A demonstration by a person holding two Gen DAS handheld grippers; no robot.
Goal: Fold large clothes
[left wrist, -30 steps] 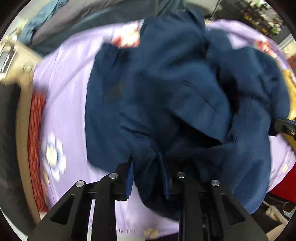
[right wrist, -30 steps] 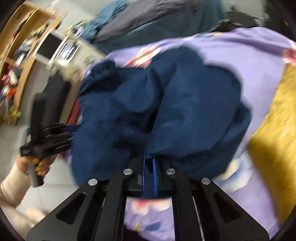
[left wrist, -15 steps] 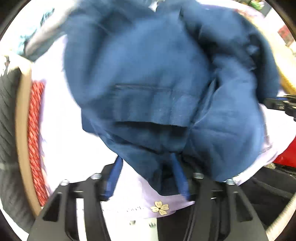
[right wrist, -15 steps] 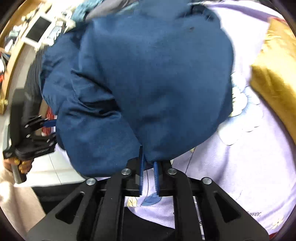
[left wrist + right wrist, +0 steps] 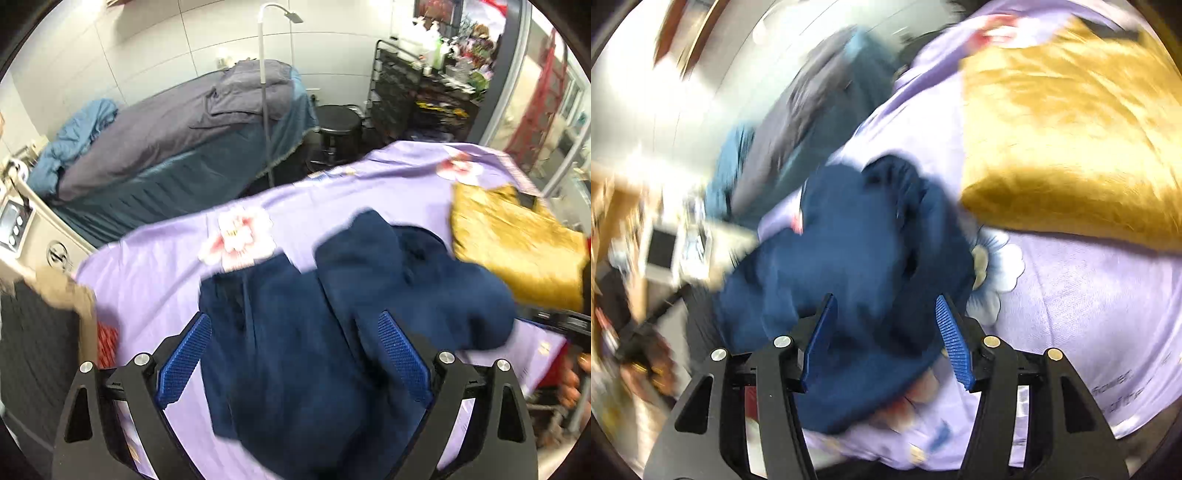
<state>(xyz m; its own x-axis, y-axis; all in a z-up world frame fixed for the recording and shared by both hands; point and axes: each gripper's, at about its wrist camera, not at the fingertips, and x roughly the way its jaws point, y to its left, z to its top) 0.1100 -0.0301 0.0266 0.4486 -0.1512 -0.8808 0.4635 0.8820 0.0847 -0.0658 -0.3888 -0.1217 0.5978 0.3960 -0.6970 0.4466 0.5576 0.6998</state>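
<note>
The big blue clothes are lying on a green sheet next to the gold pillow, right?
Not quite: the sheet is purple with flowers, not green. The left wrist view shows the blue clothes lying on it, next to the gold pillow.

Lilac flower-printed bed sheet [image 5: 155, 273], bearing crumpled navy blue garment [image 5: 295, 350] beside shiny golden-yellow cushion [image 5: 517, 243].

Each hand-held gripper [image 5: 293, 363] has black arms, silver screws and ribbed blue pads [image 5: 951, 345].
</note>
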